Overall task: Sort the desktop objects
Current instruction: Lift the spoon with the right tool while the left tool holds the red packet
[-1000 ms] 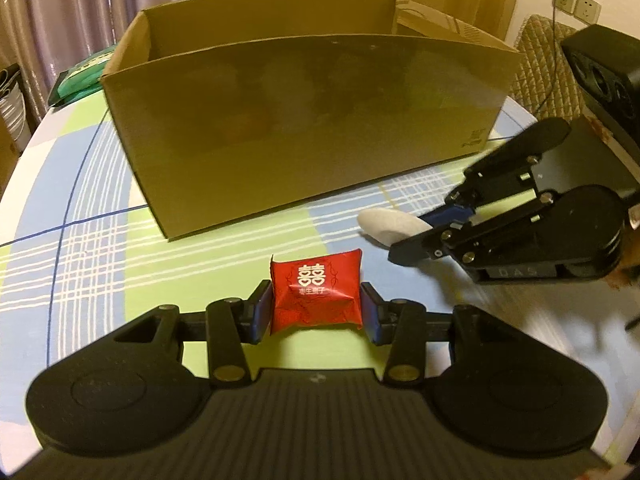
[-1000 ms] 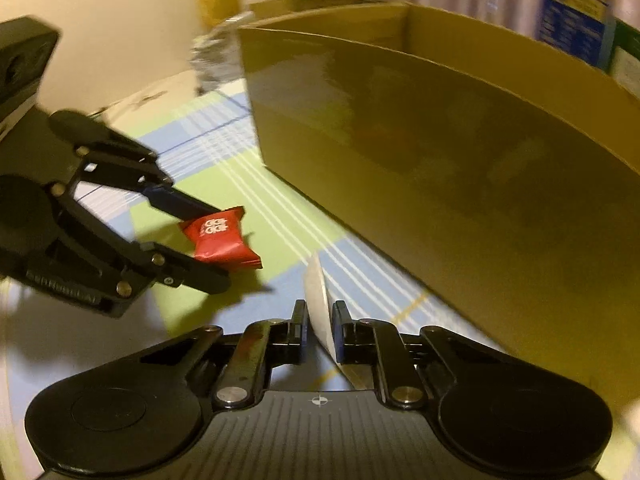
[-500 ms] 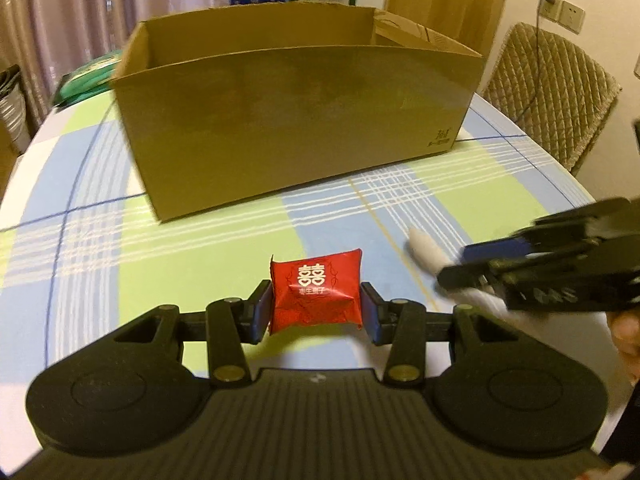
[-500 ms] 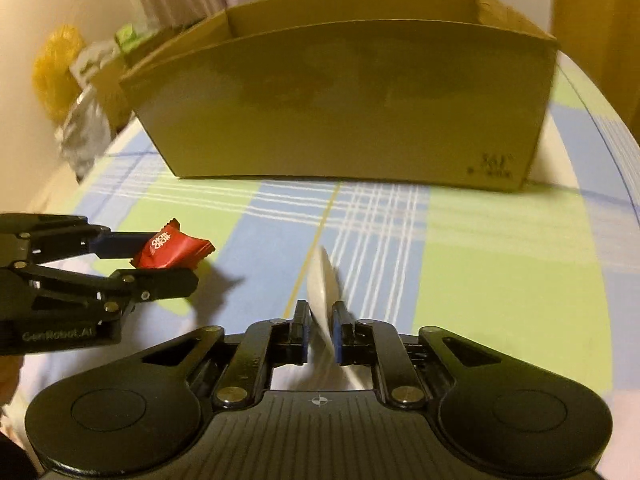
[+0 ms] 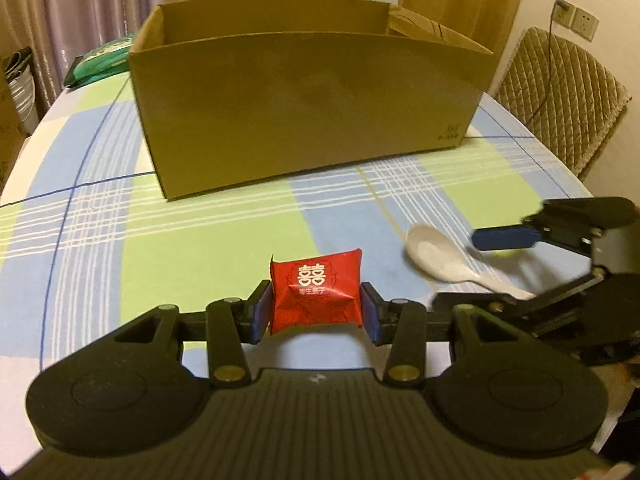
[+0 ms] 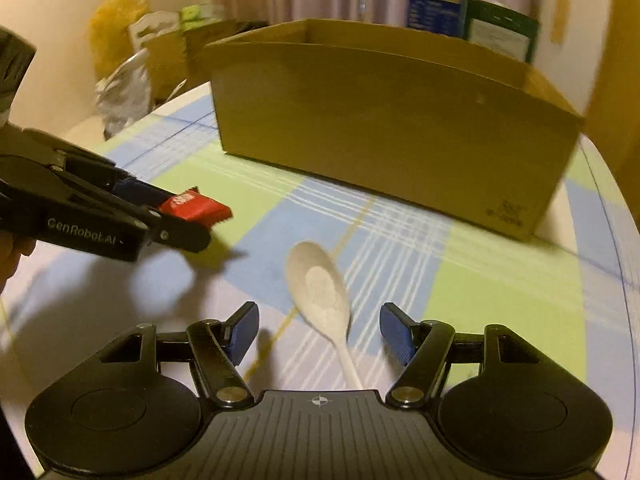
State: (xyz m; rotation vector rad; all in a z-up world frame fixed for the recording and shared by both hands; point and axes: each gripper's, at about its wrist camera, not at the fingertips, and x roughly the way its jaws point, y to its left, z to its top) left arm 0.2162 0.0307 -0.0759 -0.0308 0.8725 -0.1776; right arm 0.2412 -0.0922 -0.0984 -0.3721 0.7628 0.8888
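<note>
A checked cloth covers the worktop (image 5: 200,240), and an open cardboard box (image 5: 304,96) stands at its far side; its inside cannot be seen from either wrist view. The right gripper (image 6: 318,330) has its fingers spread wide, released, with a white spoon (image 6: 322,292) lying bowl-up on the cloth between them, touching neither pad. The left gripper (image 5: 316,306) has its fingers clenched on a red candy packet (image 5: 316,292), gripped at both side edges and held above the cloth, left of the spoon.
</note>
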